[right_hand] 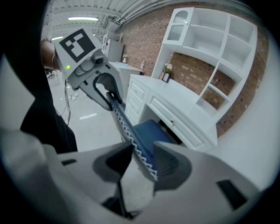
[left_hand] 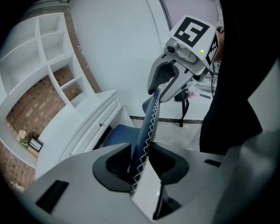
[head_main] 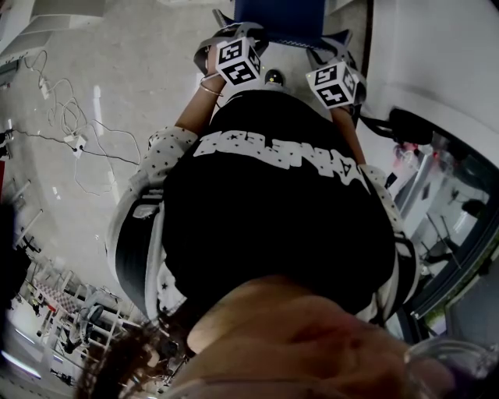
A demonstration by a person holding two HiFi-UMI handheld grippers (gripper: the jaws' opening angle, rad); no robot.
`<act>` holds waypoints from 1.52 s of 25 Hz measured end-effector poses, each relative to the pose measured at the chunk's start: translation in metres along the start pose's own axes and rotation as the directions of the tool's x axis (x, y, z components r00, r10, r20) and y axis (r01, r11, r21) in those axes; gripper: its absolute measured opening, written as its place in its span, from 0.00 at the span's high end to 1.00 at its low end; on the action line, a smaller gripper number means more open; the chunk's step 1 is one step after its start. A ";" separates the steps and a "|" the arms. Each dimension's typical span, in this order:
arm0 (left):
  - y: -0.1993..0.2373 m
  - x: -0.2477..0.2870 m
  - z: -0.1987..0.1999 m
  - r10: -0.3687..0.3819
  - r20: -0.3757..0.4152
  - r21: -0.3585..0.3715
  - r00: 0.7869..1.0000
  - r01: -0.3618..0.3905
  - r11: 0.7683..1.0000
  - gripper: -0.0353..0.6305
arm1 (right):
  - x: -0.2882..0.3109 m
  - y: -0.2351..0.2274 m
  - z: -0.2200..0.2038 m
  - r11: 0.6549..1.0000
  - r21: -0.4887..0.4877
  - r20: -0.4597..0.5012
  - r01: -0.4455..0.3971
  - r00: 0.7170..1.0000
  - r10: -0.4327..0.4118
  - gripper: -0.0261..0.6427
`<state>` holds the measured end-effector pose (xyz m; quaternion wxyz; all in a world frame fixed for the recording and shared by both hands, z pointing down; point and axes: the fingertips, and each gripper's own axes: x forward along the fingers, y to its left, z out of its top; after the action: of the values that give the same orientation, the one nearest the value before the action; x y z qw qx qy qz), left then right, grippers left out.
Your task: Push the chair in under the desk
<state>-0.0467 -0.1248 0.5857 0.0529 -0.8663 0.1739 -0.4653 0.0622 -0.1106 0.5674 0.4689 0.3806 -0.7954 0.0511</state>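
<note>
**Head view:** The person's black shirt fills the middle of the frame. Above it, the left claw (head_main: 231, 37) and the right claw (head_main: 337, 48) sit at the 2 top corners of the blue chair back (head_main: 281, 17). Each claw carries its marker cube. Loose cables (head_main: 70, 136) lie on the pale floor at left.

**Left gripper view:** The left claw (left_hand: 141, 162) is closed down to a narrow gap. It pinches the top edge of the chair back (left_hand: 146, 127), which has white zigzag stitching along it. At the far end of that edge, the right claw (left_hand: 161, 89) clamps the same back. The blue seat (left_hand: 117, 133) reaches the dark opening under the white desk (left_hand: 89, 124). A small plant (left_hand: 22, 138) stands on the desk's worktop (left_hand: 65, 127), below white shelves (left_hand: 48, 57).

**Right gripper view:** The right claw (right_hand: 142, 158) is likewise nearly closed and grips the stitched edge of the chair back (right_hand: 124, 121). The left claw (right_hand: 107, 92) holds the far corner. The seat (right_hand: 151, 129) lies just in front of the desk (right_hand: 175, 107) drawers, and its far edge is at the opening beneath them.
</note>
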 end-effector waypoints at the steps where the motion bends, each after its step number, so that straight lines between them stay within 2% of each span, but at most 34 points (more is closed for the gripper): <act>1: 0.001 0.001 0.000 0.000 -0.002 0.000 1.000 0.000 1.000 0.71 | 0.000 -0.001 0.000 1.000 -0.001 0.001 0.000 1.000 0.000 0.72; 38: 0.054 0.028 0.004 0.037 -0.057 -0.024 0.998 -0.038 0.999 0.71 | 0.035 -0.044 0.021 0.999 -0.034 0.051 -0.033 0.998 0.035 0.72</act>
<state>-0.0432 -0.1856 0.5919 0.0456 -0.8499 0.1974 -0.4864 0.0664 -0.1711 0.5710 0.4536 0.3604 -0.8143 0.0362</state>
